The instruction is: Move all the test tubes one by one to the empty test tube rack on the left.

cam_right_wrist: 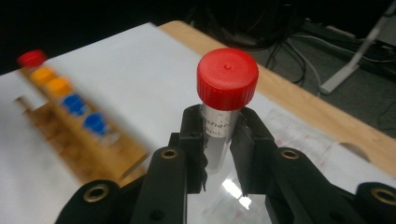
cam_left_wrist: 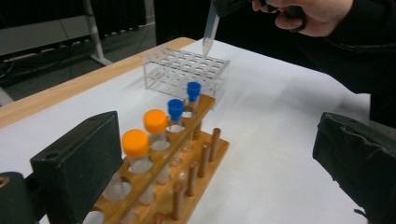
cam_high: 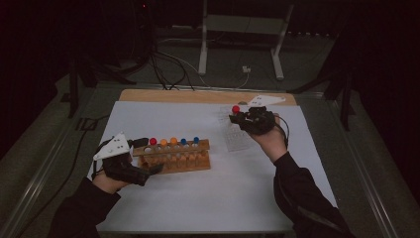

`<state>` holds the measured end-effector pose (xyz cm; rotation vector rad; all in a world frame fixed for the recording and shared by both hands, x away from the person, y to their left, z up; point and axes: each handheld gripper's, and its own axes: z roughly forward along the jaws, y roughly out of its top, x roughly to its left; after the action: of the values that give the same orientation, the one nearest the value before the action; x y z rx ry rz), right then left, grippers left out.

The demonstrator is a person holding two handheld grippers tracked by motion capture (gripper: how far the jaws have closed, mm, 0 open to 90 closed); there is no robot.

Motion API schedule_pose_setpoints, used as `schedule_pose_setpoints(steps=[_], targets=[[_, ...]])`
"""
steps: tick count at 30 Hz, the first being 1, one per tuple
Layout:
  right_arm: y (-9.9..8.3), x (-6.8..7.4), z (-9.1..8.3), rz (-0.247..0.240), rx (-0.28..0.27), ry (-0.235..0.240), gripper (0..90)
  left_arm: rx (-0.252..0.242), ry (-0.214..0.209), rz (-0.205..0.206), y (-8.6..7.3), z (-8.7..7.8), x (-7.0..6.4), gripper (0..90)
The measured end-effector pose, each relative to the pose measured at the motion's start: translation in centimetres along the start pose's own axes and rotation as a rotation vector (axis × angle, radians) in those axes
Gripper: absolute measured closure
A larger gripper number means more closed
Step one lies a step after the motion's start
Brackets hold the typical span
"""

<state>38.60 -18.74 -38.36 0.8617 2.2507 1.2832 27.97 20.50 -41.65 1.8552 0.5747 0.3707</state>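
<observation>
Dim room, cables and a stand's legs on the floor behind; white sheet (cam_high: 198, 198) over a wooden table.

Left gripper (cam_high: 130, 166): at about 8 o'clock on the sheet, jaws spread wide, straddling the near end of the wooden rack (cam_high: 174, 156) without clamping it; in the left gripper view the rack runs away between the two black jaws. Rack holds capped tubes in a row: red (cam_high: 153, 141), two orange (cam_left_wrist: 135, 143), two blue (cam_left_wrist: 175, 108).

Clear acrylic rack (cam_left_wrist: 184, 70): empty, at about 1 o'clock on the sheet, well apart from the wooden rack.

Right gripper (cam_right_wrist: 219, 154): raised over the clear rack, jaws closed narrow on the red-capped tube (cam_right_wrist: 222, 112), gripped just below the cap. Tube's long axis near upright, slightly tilted; pointed tip (cam_left_wrist: 207, 46) hangs directly above the rack's holes, not yet inside.

Judgement: placing step in hand. Coming move turns on tip-to-hole alignment; target lies straight down along the tube axis. Right hand does this; left is far off.
</observation>
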Motion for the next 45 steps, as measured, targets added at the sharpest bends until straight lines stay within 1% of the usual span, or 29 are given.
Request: schedule_pose_setpoints(steps=[3,5,7,10,11,12,14,16,18,19,21,23,25,26,28,30,31,32,33,34,35,37,38,40,41,42,44,45], targets=[[-0.8,1.1,-1.0,-0.011,0.002,0.031,74.9,0.005,-0.018,0.004,0.3,0.3,-0.4,2.2],[-1.4,2.0,-1.7,-0.006,0.0,0.062,74.9,0.006,-0.029,0.006,0.5,0.5,-0.7,2.2],[-2.0,2.8,-2.1,-0.017,0.007,0.075,74.9,0.011,-0.05,0.01,0.8,0.8,-1.1,2.2],[-2.9,3.8,-2.6,-0.018,0.01,0.102,74.9,0.019,-0.069,0.021,1.1,1.5,-1.7,2.2],[-3.1,4.2,-2.8,-0.021,0.012,0.109,74.9,0.022,-0.076,0.019,1.2,1.7,-1.9,2.2],[-3.4,4.5,-2.9,-0.025,0.014,0.115,74.9,0.021,-0.094,0.019,1.3,2.0,-2.1,2.2],[-3.7,5.1,-3.1,-0.023,0.015,0.134,74.9,0.024,-0.106,0.026,1.6,2.4,-2.6,2.2],[-4.1,5.8,-3.2,-0.034,0.02,0.141,74.9,0.024,-0.123,0.032,1.9,2.9,-3.0,2.2],[-4.5,6.4,-3.3,-0.027,0.019,0.162,74.9,0.025,-0.144,0.039,2.1,3.4,-3.4,2.4],[-4.6,6.6,-3.3,-0.028,0.022,0.163,75.0,0.025,-0.15,0.046,2.3,3.7,-3.7,2.4],[-4.9,7.2,-3.3,-0.032,0.023,0.179,74.9,0.027,-0.168,0.058,2.7,4.3,-4.2,3.0],[-5.2,7.8,-3.2,-0.048,0.029,0.176,74.9,0.026,-0.183,0.067,3.0,5.0,-4.6,4.1],[-5.4,8.2,-3.2,-0.045,0.029,0.191,74.9,0.03,-0.196,0.076,3.4,5.7,-5.0,5.9],[-5.5,8.5,-3.1,-0.053,0.031,0.19,74.9,0.031,-0.203,0.085,3.6,6.0,-5.2,7.5],[-5.6,8.8,-3.0,-0.051,0.031,0.199,74.9,0.03,-0.217,0.091,3.8,6.6,-5.6,10.3],[-5.8,9.2,-2.9,-0.053,0.033,0.21,74.9,0.022,-0.228,0.101,4.2,7.3,-6.0,15.9],[-5.8,9.3,-2.9,-0.053,0.037,0.217,74.9,0.019,-0.241,0.105,4.3,7.6,-6.2,17.5],[-5.9,9.5,-2.8,-0.057,0.041,0.218,74.9,0.018,-0.243,0.115,4.5,8.0,-6.4,18.5],[-5.9,9.6,-2.7,-0.056,0.044,0.222,74.9,0.019,-0.25,0.12,4.6,8.3,-6.5,22.7],[-6.0,9.7,-2.6,-0.056,0.045,0.229,74.9,0.02,-0.257,0.125,4.7,8.6,-6.7,24.1],[-6.0,9.8,-2.6,-0.061,0.046,0.23,74.9,0.024,-0.255,0.131,4.7,9.0,-6.9,25.5],[-6.1,9.9,-2.5,-0.06,0.051,0.237,74.9,0.024,-0.255,0.133,4.8,9.7,-7.2,32.3],[-6.1,10.0,-2.4,-0.064,0.055,0.237,74.9,0.026,-0.25,0.137,4.8,10.0,-7.2,33.6],[-6.2,10.1,-2.4,-0.065,0.058,0.239,74.9,0.026,-0.246,0.136,4.9,10.5,-7.2,40.3],[-6.2,10.1,-2.4,-0.068,0.059,0.242,74.9,0.031,-0.24,0.139,4.9,10.9,-7.2,42.6],[-6.2,10.2,-2.3,-0.074,0.061,0.237,74.9,0.032,-0.245,0.142,4.8,11.1,-7.2,45.9],[-6.2,10.2,-2.3,-0.07,0.059,0.243,74.9,0.044,-0.23,0.151,4.8,11.5,-7.1,51.0],[-6.2,10.2,-2.3,-0.072,0.059,0.24,74.9,0.048,-0.23,0.156,4.8,11.7,-7.1,54.2]])
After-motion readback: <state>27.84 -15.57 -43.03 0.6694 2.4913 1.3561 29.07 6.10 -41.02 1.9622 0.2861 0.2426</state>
